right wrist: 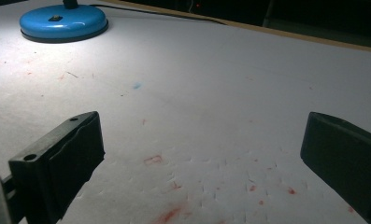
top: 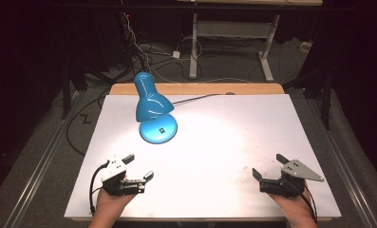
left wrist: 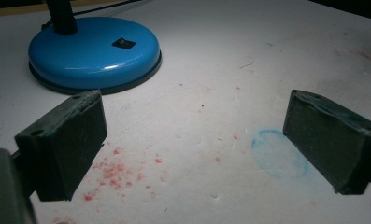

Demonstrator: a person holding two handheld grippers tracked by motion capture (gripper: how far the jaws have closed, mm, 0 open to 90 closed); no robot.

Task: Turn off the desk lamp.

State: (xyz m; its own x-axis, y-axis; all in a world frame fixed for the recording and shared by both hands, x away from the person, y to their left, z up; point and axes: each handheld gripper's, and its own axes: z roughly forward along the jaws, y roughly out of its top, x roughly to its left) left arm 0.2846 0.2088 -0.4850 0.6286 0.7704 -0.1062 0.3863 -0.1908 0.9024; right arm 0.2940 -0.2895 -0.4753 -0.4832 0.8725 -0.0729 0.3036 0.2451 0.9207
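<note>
At the near left of the desk (top: 252,118), the left hand-held gripper (top: 139,167) sits in the person's left hand (top: 111,202), a black cable looping down beside it toward the desk's front edge. Its two black jaws are spread wide and grip nothing. In the left gripper view, white sheet shows between them, speckled with small red marks (left wrist: 113,170) near the left jaw and carrying a faint blue ring (left wrist: 277,154) just beside the right jaw.

Farther back and a little to the right stands a blue desk lamp (top: 151,105). Its round base (left wrist: 94,50) rests flat on the white surface, with a small dark switch (left wrist: 123,43) on top. Its shade (top: 148,97) tilts down over the base, and a bright pool of light falls across the middle of the desk. A thin cord (top: 195,99) runs from the lamp toward the wooden strip at the far edge.

At the near right, the right hand-held gripper (top: 267,166) is held in the person's right hand (top: 295,209), with a grey three-cornered plate (top: 301,170) on top. Its jaws are likewise wide apart and hold nothing. In the right gripper view, more red smudges (right wrist: 171,212) dot the sheet between them, and the lamp base (right wrist: 64,22) lies well away at the upper left.

Beyond the desk, cables (top: 143,47) trail across a grey floor near the white legs of another table (top: 233,33).
</note>
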